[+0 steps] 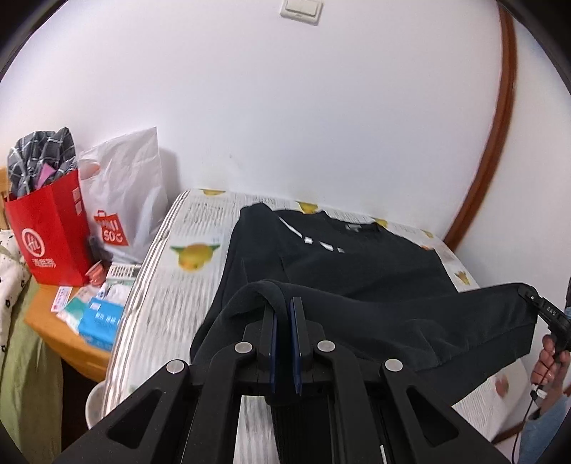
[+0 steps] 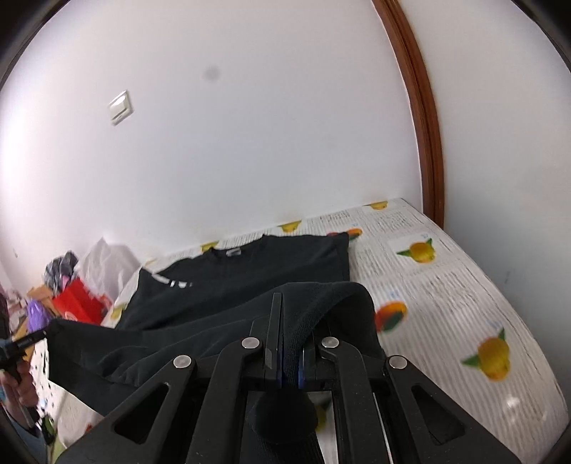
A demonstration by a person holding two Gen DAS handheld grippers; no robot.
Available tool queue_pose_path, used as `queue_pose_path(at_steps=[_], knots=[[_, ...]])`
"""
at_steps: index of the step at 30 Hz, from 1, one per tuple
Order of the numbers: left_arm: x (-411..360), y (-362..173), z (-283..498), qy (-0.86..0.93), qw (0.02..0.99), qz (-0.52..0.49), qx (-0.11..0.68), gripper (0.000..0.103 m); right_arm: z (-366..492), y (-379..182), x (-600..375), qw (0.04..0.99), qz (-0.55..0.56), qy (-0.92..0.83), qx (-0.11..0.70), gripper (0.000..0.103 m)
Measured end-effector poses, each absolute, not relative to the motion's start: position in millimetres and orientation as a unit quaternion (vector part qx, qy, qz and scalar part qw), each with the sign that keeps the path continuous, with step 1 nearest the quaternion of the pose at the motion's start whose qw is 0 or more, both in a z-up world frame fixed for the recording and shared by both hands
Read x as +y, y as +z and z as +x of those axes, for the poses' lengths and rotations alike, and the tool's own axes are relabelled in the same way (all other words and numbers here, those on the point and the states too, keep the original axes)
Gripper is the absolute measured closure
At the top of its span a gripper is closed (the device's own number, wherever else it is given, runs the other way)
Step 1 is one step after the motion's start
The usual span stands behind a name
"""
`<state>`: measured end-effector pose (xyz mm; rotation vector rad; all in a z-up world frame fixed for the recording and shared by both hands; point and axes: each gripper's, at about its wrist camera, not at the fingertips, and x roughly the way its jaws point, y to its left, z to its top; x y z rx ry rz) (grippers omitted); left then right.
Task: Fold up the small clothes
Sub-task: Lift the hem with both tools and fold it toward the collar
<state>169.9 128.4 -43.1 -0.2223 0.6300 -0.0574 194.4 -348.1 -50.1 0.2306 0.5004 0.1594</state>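
On the far left a wooden side table [image 1: 53, 321] is carrying two bags: one red bag [image 1: 50, 232] stuffed with plaid cloth [image 1: 39, 157], and one white bag [image 1: 132, 200] leaning on the wall behind it. Small packets [image 1: 96, 314] are lying scattered on the wood in front of them; how many cannot be told through the blur.

Next comes the table [image 1: 171, 278], covered in a cloth printed with text and fruit. One black shirt [image 1: 357, 264] is lying on it, collar toward the wall, white marks showing across the chest. Its near hem is being held up off the cloth at two corners — one per gripper — so the lower part is hanging in a fold above the rest.

The left gripper [image 1: 283, 303] is pinching the left corner; its jaws are standing narrow, with a roll of black fabric draped over the fingertips. The right gripper [image 2: 287, 303] is doing likewise at the right corner, jaws nearly together and clamped on a bunch of hem that is spilling over its right finger.

At the right edge of the left view, one hand [image 1: 549, 360] is gripping the right gripper's handle. On the wall above, one light switch [image 1: 301, 10] is showing, and one brown door frame [image 1: 499, 142] is curving down the right side.
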Motion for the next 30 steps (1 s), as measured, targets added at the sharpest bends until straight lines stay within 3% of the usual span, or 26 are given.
queue_pose_path(at_steps=[12, 26, 30], knots=[[120.8, -83.3, 275.1, 0.043, 0.937, -0.068, 0.339, 0.096, 308.8, -84.3, -341.2, 0.951, 0.099, 0.043, 0.291, 0.098], [125.2, -120.2, 300.1, 0.055, 0.918, -0.068, 0.388, 0.092, 365.1, -144.2, -338.6, 0.921, 0.045, -0.013, 0.386, 0.096], [121.6, -116.6, 288.5, 0.05, 0.917, -0.054, 0.393, 0.086, 340.5, -136.8, -341.2, 0.922, 0.036, -0.007, 0.387, 0.077]])
